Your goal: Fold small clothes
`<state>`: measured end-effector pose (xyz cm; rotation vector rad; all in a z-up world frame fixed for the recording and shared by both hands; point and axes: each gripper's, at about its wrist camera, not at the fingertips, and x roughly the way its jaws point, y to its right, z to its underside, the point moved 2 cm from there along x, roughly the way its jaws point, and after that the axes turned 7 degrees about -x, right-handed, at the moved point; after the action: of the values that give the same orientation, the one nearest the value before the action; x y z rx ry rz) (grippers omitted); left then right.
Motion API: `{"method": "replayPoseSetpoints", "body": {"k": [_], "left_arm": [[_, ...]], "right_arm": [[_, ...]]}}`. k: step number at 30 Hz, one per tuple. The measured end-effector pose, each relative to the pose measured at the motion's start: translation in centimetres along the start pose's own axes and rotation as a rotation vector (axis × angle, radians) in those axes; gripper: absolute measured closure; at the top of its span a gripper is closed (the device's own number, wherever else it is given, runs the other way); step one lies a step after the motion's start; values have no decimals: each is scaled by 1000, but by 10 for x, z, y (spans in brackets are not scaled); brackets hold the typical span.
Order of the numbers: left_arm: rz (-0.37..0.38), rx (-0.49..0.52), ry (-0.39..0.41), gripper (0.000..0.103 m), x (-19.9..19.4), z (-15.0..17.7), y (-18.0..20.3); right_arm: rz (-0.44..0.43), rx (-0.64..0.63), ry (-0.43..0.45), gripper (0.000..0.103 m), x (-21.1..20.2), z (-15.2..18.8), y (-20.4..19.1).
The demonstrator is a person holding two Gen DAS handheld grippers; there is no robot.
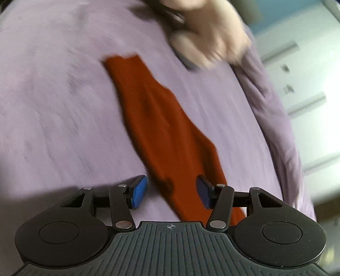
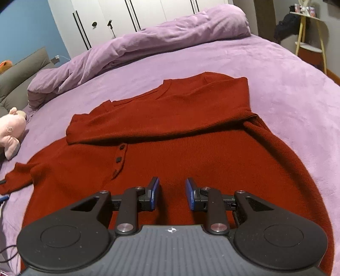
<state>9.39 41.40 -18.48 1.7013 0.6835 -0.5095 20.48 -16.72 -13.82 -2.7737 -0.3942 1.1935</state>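
A dark red knitted sweater (image 2: 191, 152) lies flat on a big bed with a soft purple cover (image 2: 286, 89). One sleeve is folded across its chest, and small dark buttons (image 2: 119, 158) run down the front. Its other sleeve (image 1: 161, 127) stretches out long over the purple cover, all the way to the cuff at the far end. That picture is blurry.

The left gripper (image 1: 172, 192) hangs over the near part of this sleeve. Its blue pads (image 1: 140, 191) stand wide apart and hold nothing. Whether they touch the cloth is hard to tell.

The right gripper (image 2: 172, 194) hangs over the lower middle of the sweater. Its jaws leave a narrow gap, and nothing is pinched between them.

At the far side of the left view is a blurry hand (image 1: 214, 36).

There are no boxes or baskets to see. A rumpled purple blanket (image 2: 148, 44) is heaped along the far left of the bed. A pink stuffed pig toy (image 2: 11, 129) sits at the left edge. White wardrobe doors (image 2: 119, 19) stand behind the bed, and a small yellow-legged side table (image 2: 310, 48) stands at the far right.
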Motion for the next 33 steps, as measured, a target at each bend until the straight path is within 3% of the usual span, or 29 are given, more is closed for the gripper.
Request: {"method": "replayPoseSetpoints", "body": {"k": [3,5,7,8,11,13,17,21,23,25,28,29,31,33], "left_arm": [[54,-101,2,58,12,-16,-12],[62,-113,1,68,18,-24,-13],[54,-118,-3,89,24,-33,-16],[46,-121,-5,94,28,-35,-16],[53,-110,-3,95,27,-37,-12],[76,8,13,95,18,-28,7],[167,354,18,95,-11,19,86],[384,731,-70,95,-38,121,183],[484,911,-157,94,-43,186,216],[529,1041,-246,85,-42,242,229],[470,1077,-347,81,-28,291,222],[444,1060,-362,80,-24,294,217],[375,999,-367,68,-18,290,200],[308,963,-340,64,-21,279,180]], "right_arm": [[-7,-8,2,77,2,0,-8],[-13,-15,-9,77,4,2,-13],[-19,-13,-15,77,4,3,-14],[-24,-8,-15,77,4,3,-15],[-36,-7,-13,77,1,3,-16],[-44,-9,-6,77,-2,1,-17],[-70,-14,13,77,-5,-1,-21],[-106,0,38,77,-9,-5,-28],[-122,4,52,77,-12,-7,-30],[-125,6,60,77,-14,-10,-29],[-131,18,69,77,-16,-15,-23],[-143,27,66,77,-15,-17,-20],[-194,61,41,76,-8,-22,-15],[-269,111,-4,68,8,-30,-14]]}}
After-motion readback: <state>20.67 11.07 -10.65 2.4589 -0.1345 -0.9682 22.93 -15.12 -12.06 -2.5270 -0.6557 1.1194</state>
